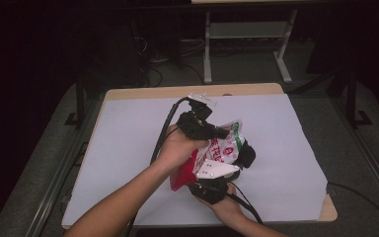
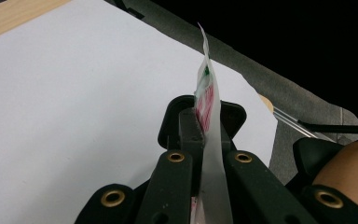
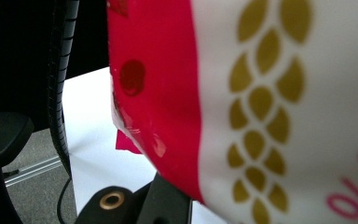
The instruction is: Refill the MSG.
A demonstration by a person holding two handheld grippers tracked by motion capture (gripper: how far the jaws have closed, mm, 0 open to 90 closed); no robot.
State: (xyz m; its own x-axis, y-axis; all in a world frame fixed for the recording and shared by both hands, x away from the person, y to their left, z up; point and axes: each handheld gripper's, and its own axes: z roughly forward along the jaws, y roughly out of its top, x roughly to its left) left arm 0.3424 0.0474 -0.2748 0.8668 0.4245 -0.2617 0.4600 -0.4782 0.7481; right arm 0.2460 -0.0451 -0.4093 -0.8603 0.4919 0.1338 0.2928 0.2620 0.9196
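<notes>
A snack bag (image 1: 224,145), red and white with green print, hangs above the middle of the table between both grippers. My left gripper (image 1: 220,132) reaches in from the upper left and is shut on the bag's top edge. In the left gripper view the thin edge of the bag (image 2: 206,93) stands pinched between the black jaws of that gripper (image 2: 207,122). My right gripper (image 1: 242,155), with its grey plate on top, comes from below and is shut on the bag's lower part. In the right gripper view the bag (image 3: 261,93) hangs very close and hides the jaw tips.
The table (image 1: 128,148) is covered with a white sheet, with a wooden rim (image 1: 177,92) at the far edge. A white table frame (image 1: 207,49) and cables stand on the floor behind. A cable (image 1: 360,195) lies on the grey floor at right.
</notes>
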